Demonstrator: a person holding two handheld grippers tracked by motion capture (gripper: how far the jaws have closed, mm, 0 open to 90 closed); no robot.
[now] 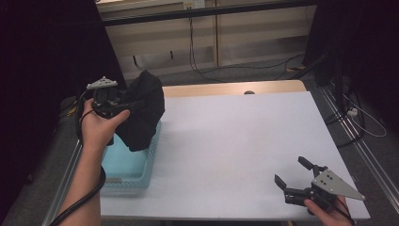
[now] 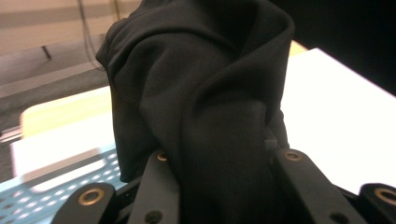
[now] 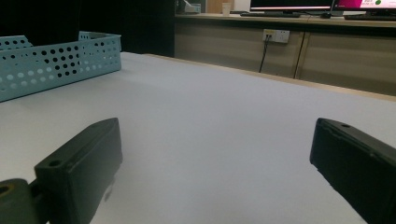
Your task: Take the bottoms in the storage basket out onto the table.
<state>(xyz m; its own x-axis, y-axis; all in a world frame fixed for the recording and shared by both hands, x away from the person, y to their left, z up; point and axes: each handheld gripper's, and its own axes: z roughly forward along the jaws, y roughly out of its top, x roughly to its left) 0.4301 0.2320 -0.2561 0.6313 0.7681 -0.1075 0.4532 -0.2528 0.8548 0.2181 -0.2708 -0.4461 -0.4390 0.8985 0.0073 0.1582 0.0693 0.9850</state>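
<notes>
A black cloth [image 1: 143, 108] hangs bunched from my left gripper [image 1: 123, 101], raised over a light blue perforated basket [image 1: 127, 167] at the table's left edge. In the left gripper view the cloth [image 2: 205, 93] fills the gap between the two black jaws, which press on its folds; my left gripper [image 2: 223, 161] is shut on it. Near the front right corner, my right gripper [image 1: 294, 172] rests low over the white tabletop [image 1: 235, 136], jaws wide apart and pointing left. Between its jaws in the right gripper view, my right gripper [image 3: 215, 154] has just bare table.
The basket [image 3: 56, 65] stands far left in the right gripper view. Beyond the table's wooden far edge [image 1: 226, 88] run a wall panel with a socket [image 3: 275, 35] and loose cables on the floor [image 1: 263, 68]. Dark curtains flank both sides.
</notes>
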